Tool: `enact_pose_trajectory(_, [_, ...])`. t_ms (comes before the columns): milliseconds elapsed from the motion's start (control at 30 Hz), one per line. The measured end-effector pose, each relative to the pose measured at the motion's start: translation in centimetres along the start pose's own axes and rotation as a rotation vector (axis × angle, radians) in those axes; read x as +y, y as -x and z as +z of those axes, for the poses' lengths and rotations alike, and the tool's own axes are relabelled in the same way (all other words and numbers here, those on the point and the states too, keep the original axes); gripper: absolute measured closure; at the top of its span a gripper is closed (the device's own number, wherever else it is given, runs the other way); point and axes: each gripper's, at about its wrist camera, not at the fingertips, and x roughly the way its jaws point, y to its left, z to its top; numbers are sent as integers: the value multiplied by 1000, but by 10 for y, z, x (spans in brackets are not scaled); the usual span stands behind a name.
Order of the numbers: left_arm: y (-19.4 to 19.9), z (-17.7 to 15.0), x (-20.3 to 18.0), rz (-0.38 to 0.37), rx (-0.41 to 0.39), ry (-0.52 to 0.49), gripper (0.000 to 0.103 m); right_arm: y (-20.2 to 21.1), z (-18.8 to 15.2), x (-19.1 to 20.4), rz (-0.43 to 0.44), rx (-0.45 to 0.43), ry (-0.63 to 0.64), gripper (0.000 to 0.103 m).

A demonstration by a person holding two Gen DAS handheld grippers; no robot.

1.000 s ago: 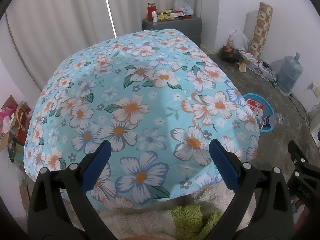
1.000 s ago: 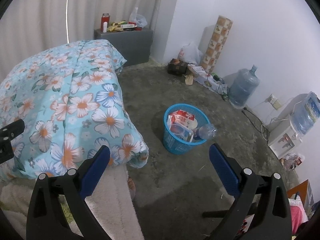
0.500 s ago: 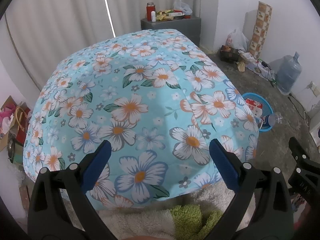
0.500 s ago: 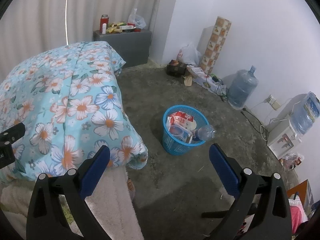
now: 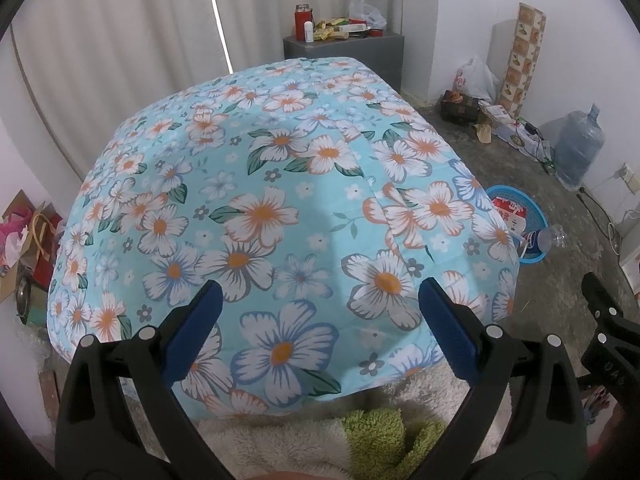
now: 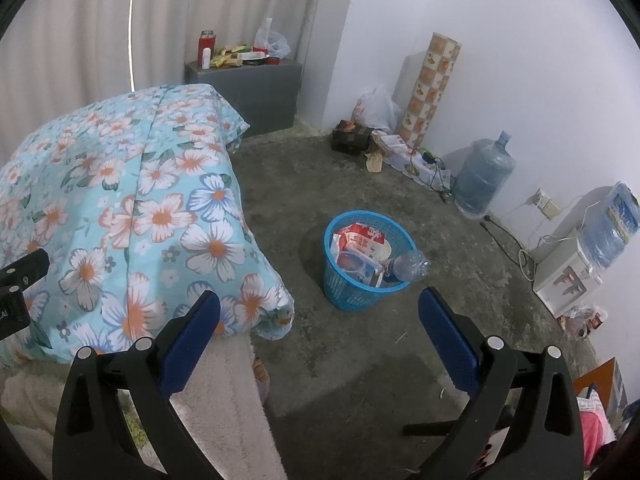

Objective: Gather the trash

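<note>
Left gripper [image 5: 318, 312]: jaws spread wide, nothing between the blue pads, held above the near end of a bed covered by a floral blanket [image 5: 280, 208]. A green towel [image 5: 384, 436] and a white fleece [image 5: 280, 444] lie at the near edge, below the gripper.

Right gripper [image 6: 320, 320]: jaws likewise spread wide and empty, held over the bare concrete floor [image 6: 360, 360] to the right of the bed. A tip of the right gripper shows at the right edge of the left wrist view.

Blue basket [image 6: 352, 292]: stands on the floor just beside the right side of the bed, ahead of the right gripper. It holds a red-and-white carton [image 6: 362, 240], a clear cup [image 6: 352, 262] and a plastic bottle [image 6: 408, 266] that leans over the right rim.

Far background: a grey cabinet [image 6: 248, 88] with small items on top; along the right wall, a patterned roll [image 6: 432, 88], a white bag [image 6: 376, 110], a water jug [image 6: 482, 176] and a water dispenser [image 6: 568, 276].
</note>
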Motion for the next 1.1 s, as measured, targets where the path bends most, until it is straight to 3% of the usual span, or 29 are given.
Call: enact_pose_trajectory(1100, [0,0,0,0,1,-2,9,2,3,-2,1,-1,-8,7])
